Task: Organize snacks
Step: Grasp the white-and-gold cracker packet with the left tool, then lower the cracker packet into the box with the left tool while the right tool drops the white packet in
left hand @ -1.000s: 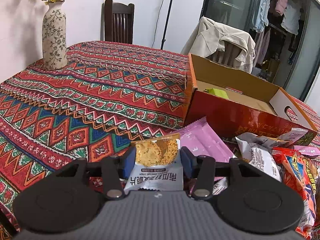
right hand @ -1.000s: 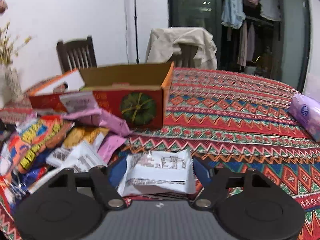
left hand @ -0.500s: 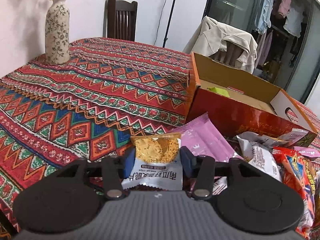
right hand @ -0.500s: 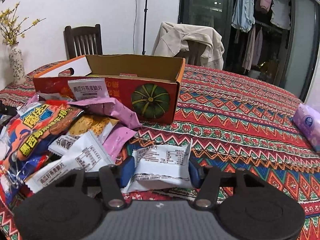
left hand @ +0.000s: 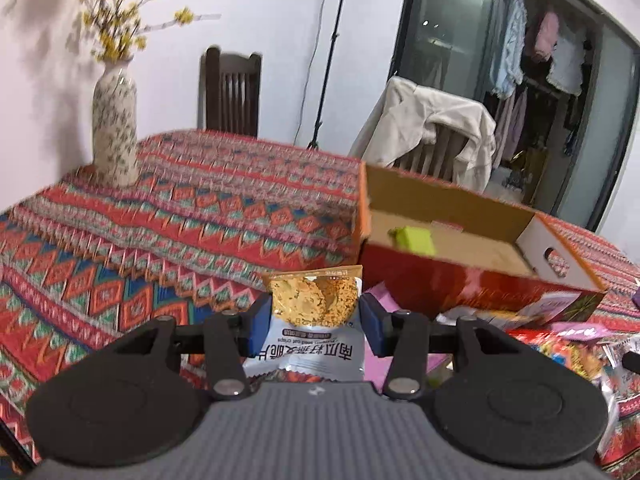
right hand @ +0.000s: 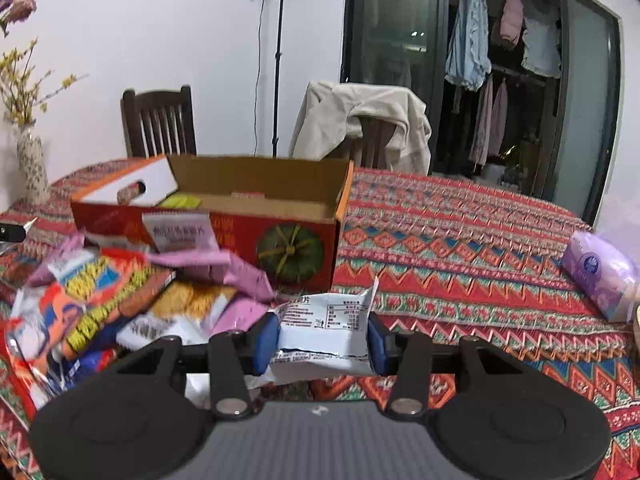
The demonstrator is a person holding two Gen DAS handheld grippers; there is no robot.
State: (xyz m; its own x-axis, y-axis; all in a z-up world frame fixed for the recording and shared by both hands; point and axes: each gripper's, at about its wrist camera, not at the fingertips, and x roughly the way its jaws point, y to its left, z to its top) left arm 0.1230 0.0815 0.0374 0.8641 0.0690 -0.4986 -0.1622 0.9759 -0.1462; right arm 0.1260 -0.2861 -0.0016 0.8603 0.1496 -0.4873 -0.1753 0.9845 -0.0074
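Observation:
My left gripper [left hand: 315, 322] is shut on a white crisp packet with a golden window [left hand: 314, 312], held above the table to the left of the open red cardboard box [left hand: 460, 280]. A green packet [left hand: 414, 238] lies inside the box. My right gripper [right hand: 323, 338] is shut on a white snack packet showing its printed back [right hand: 326, 328], held above the table in front of the box [right hand: 240, 236]. A pile of loose snack packets [right hand: 120, 292] lies left of it, against the box's front.
The table wears a red patterned cloth [left hand: 180, 216]. A flowered vase [left hand: 115, 130] stands at the far left corner. A purple tissue pack [right hand: 600, 276] lies at the right. Two chairs, one draped with a jacket [right hand: 364, 120], stand behind the table.
Both grippers have risen with their packets. The box interior shows more from above in both views. The right gripper has drawn closer to the box.

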